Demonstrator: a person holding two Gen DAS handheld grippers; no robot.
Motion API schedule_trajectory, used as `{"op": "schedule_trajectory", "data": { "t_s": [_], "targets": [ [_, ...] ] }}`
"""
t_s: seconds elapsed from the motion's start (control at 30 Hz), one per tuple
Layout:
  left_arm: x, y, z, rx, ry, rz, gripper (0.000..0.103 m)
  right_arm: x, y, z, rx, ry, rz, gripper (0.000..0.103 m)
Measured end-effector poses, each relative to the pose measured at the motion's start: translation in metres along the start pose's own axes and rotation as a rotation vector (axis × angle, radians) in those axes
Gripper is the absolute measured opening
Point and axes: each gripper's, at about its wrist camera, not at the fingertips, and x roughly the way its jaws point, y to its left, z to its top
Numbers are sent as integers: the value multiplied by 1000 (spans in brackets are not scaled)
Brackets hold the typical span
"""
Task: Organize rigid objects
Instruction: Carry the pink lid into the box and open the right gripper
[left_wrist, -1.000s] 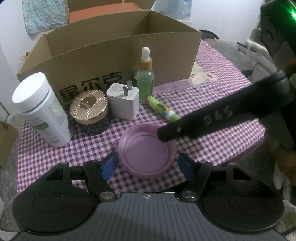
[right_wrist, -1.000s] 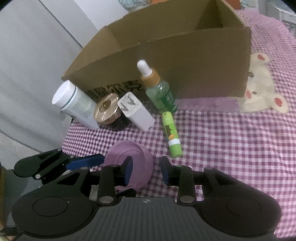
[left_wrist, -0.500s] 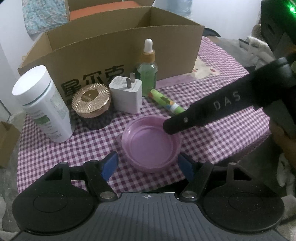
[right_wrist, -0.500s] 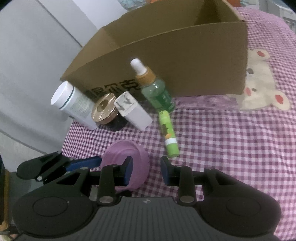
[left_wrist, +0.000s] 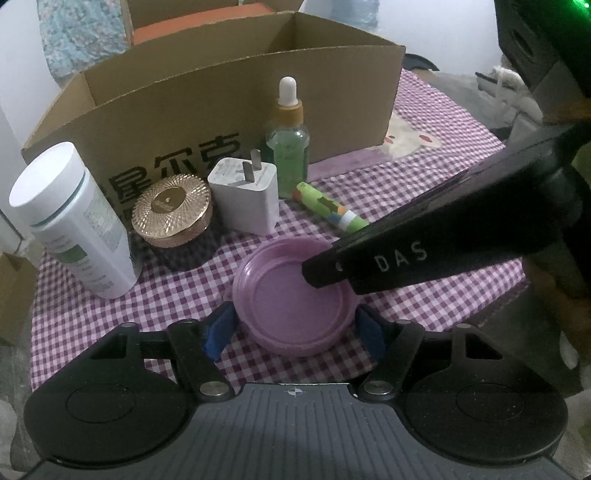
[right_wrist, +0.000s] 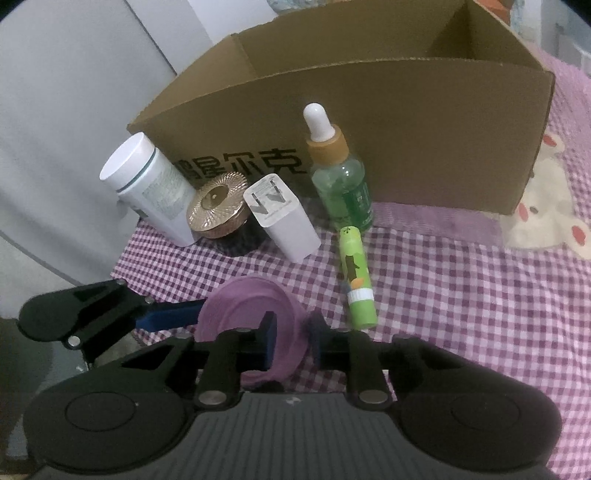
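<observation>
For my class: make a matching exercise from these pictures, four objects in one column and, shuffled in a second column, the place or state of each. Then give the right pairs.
Objects
1. purple lid
2. green tube
3. dropper bottle
4. charger

States
A. upright against the box
B. rim pinched by the right gripper
C. prongs pointing up
D. lying flat on the checked cloth

Pairs: 1-B, 2-D, 3-A, 4-C
</observation>
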Motion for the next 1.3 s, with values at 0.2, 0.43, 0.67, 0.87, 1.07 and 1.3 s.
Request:
{"op": "schedule_trajectory", "data": {
  "t_s": [0.2,0.43,0.67,0.87,1.07,1.3],
  "targets": [
    [-8,0,0,-2,-25,7,70,-7,1,-2,3,-26,-9,12],
    [-49,-5,7,-2,-107,34,70,-50,19,3,-43,-114,-11,12],
    [-102,-1,54,30,-239,109,70,-107,49,48,-159,-261,-19,12],
    [-107,22,115,33,-238,130,70,-116,49,119,-202,-256,-8,12],
    [-56,60,168,-34,-64,75,70,-61,18,186,-122,-95,27,12],
    [14,90,191,-88,155,38,70,14,-21,217,-24,97,71,12]
  ]
}}
